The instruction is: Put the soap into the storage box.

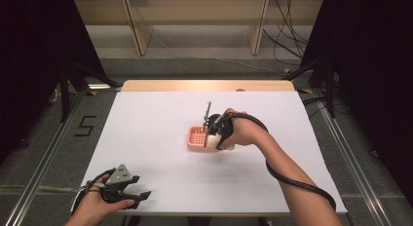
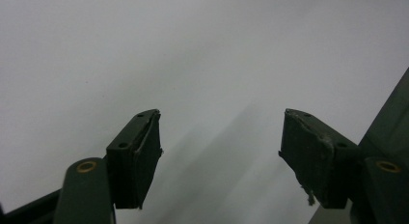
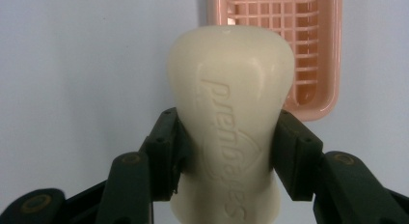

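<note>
A cream-white, waisted bar of soap [image 3: 230, 132] is pinched at its narrow middle by the right gripper [image 3: 231, 154], one black jaw pressed against each flank. The bar is held above the white table [image 1: 160, 138], its far end overlapping the near corner of a pink plastic soap dish with a slotted grid floor [image 3: 308, 50]; whether it touches the dish cannot be told. In the high view the right gripper [image 1: 214, 134] is seen at the dish's [image 1: 196, 138] right edge. Raised lettering is embossed along the bar's face; something like "prenda…es" is made out, not read with certainty. The left gripper [image 2: 219, 147] is kept well apart at the table's near left corner, jaws spread with nothing between them.
</note>
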{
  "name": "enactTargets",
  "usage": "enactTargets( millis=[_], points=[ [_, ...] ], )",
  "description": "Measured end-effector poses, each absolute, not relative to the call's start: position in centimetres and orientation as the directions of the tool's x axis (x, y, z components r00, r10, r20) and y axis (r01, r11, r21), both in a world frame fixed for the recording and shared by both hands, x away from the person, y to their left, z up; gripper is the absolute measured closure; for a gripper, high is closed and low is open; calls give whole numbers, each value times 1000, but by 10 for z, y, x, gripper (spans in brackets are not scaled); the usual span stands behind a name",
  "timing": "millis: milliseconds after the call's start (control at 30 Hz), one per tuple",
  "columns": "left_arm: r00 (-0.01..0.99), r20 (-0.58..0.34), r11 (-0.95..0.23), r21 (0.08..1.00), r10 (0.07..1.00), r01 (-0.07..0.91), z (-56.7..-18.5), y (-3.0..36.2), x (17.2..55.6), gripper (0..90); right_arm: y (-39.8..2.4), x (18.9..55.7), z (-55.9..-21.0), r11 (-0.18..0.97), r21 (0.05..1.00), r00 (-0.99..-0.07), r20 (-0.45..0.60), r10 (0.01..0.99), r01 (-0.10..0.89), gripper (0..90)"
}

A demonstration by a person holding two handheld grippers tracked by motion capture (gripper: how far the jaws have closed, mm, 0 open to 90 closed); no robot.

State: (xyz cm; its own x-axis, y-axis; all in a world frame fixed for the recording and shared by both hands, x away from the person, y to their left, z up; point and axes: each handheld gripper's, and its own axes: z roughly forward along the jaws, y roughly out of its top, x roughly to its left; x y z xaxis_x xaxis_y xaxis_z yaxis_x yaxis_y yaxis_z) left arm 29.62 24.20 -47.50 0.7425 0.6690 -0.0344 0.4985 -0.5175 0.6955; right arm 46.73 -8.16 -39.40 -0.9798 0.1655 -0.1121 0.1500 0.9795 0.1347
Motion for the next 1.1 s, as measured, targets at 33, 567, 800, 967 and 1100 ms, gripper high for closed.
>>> enactTargets(
  millis=[33,567,800,967,1100],
  points=[
    [742,-36,-516,696,670,500,-475,242,296,302,-81,468,-394,980,135,-980,-118,163,147,505],
    [744,-24,-522,698,668,491,-475,242,297,303,-80,474,-395,984,148,-983,-141,116,95,506],
    [743,-29,-518,698,669,494,-475,242,297,302,-79,473,-395,978,137,-978,-118,174,158,505],
    [744,-24,-521,698,668,490,-475,242,297,302,-78,476,-395,980,158,-981,-128,143,122,505],
    [744,-23,-522,699,668,490,-475,243,297,302,-77,477,-395,981,157,-981,-136,136,114,505]
  ],
)
